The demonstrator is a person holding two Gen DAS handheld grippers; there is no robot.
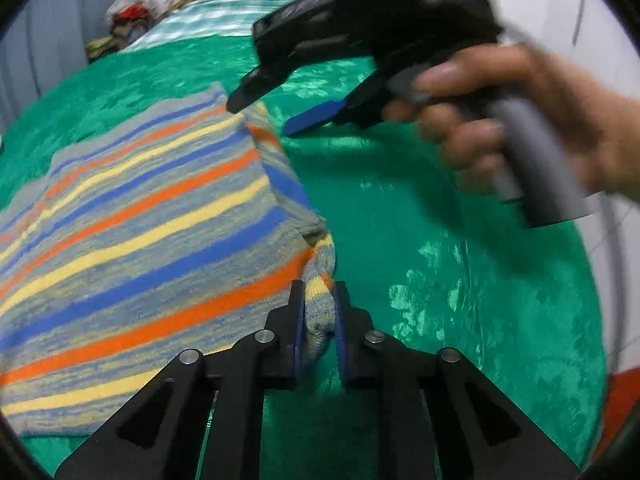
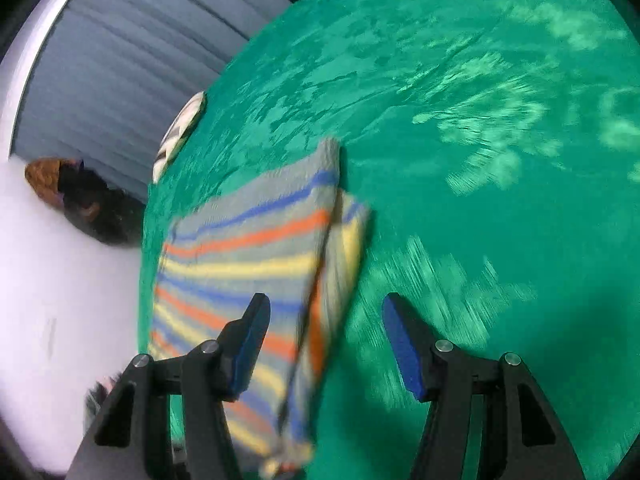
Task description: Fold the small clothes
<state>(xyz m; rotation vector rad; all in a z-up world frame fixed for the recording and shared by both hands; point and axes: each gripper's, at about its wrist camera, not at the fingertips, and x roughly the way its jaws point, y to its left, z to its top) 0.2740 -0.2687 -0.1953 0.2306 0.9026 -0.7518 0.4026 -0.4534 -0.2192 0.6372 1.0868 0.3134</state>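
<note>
A small knit garment with grey, blue, orange and yellow stripes lies on a green bedspread. My left gripper is shut on a bunched edge of it at its near right corner. My right gripper, held by a hand, hovers open over the garment's far right corner. In the right wrist view the garment lies partly folded, its right edge running between the open fingers of the right gripper; the pads do not touch it.
The green bedspread stretches wide to the right. A heap of clothes sits at the far end. A blue-grey curtain hangs beside the bed, with a patterned item at its edge and a dark bundle on the floor.
</note>
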